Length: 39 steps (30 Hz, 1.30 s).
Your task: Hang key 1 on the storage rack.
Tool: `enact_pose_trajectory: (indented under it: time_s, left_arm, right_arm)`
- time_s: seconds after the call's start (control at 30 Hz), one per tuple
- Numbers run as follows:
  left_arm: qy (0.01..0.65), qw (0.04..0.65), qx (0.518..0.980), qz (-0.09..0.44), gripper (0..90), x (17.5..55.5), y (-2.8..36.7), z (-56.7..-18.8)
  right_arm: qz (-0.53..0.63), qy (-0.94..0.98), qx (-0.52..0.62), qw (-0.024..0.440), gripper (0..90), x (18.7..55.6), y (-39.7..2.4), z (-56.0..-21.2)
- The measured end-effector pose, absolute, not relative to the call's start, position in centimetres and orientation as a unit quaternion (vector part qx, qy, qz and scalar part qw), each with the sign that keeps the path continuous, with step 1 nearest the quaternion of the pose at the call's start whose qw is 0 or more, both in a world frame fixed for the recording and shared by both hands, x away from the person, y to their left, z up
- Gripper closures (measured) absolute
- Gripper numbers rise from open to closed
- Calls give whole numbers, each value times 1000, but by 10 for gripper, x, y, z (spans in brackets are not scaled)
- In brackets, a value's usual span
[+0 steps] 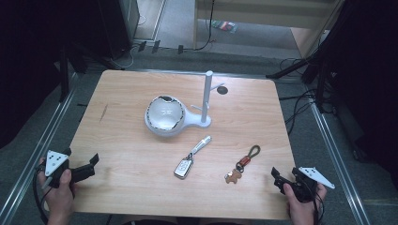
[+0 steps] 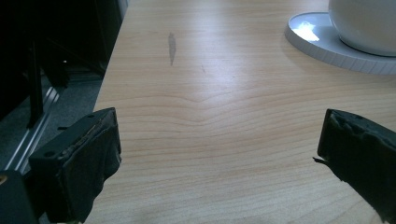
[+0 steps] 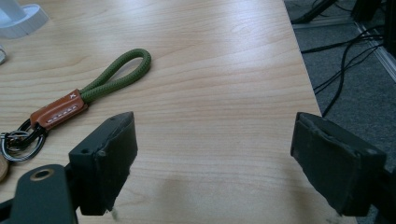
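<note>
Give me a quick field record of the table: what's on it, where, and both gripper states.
table: wooden table
stand: white key stand, bowl base at its left, upright post, centre
car key: car key fob, front of stand
keychain: green-loop keychain, nearest the right gripper
left gripper: left gripper, open, holding nothing
right gripper: right gripper, open, holding nothing

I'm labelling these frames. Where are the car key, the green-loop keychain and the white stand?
car key (image 1: 183,168), high view, fob body.
green-loop keychain (image 3: 122,73), right gripper view, cord loop.
white stand (image 1: 207,96), high view, upright post.
</note>
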<state>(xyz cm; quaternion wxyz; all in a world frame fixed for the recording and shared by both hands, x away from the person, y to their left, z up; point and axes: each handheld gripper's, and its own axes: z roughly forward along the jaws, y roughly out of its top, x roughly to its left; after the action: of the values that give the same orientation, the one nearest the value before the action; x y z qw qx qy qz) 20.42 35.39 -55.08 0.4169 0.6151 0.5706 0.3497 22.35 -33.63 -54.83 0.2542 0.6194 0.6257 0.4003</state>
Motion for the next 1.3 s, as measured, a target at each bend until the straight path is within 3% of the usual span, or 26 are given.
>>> enact_pose_trajectory:
  time_s: [0.27,0.63,0.8,1.3]
  left_arm:
    - [591,394,589,386,0,206,353,-551]
    - [591,391,607,360,0,211,355,-550]
    - [614,385,592,353,0,215,359,-550]
    - [614,384,597,345,0,217,358,-551]
  right_arm:
    - [397,627,616,263,198,223,-333,-548]
    - [365,658,614,239,241,229,-311,-532]
    - [337,687,603,226,273,237,-295,-525]
    - [279,729,593,198,273,257,-267,-508]
